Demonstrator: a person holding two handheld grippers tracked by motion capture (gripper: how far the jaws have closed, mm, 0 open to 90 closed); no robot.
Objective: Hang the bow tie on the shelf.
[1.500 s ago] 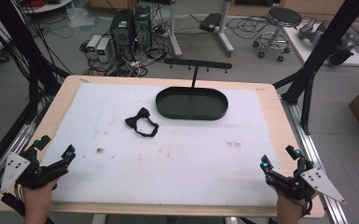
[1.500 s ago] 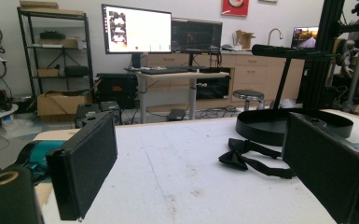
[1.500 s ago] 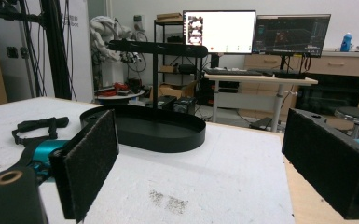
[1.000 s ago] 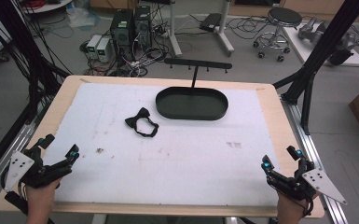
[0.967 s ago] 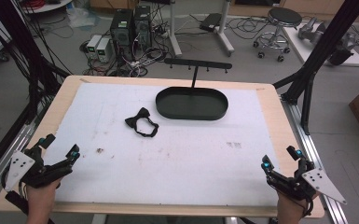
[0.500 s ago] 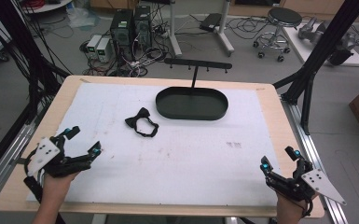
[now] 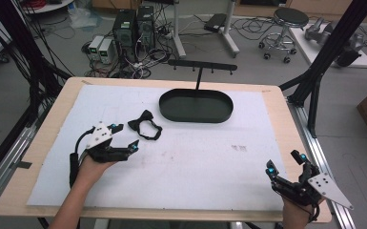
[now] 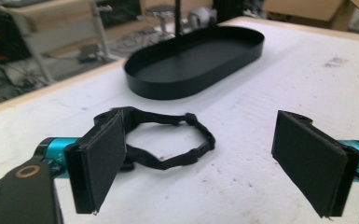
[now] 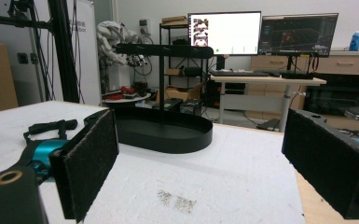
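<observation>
Fingers of left gripper spread wide, nothing between them; pads bare in the left gripper view. Right gripper also wide open and empty, parked at the near right corner of the table, well apart from everything.

Bow tie lies flat on the white sheet, just left of the tray and apart from it. In the left gripper view the bow tie sits just beyond the pads, its bow partly hidden behind the left one, strap loop lying open on the sheet.

Risks, as judgement:
- Strap is thin and flat; closing high likely catches nothing, or pinches only the strap so the bow dangles and swings.
- Pads coming in low could scrape the sheet and push the tie ahead instead of gripping it.
- Limp fabric; a grab on the loop's edge could slip out on the lift.
- Tray rim is raised; carrying low could snag the hanging strap on it and leave it draped over the edge.
- The stand's post rises right behind the tray; overshoot could bump it.
</observation>
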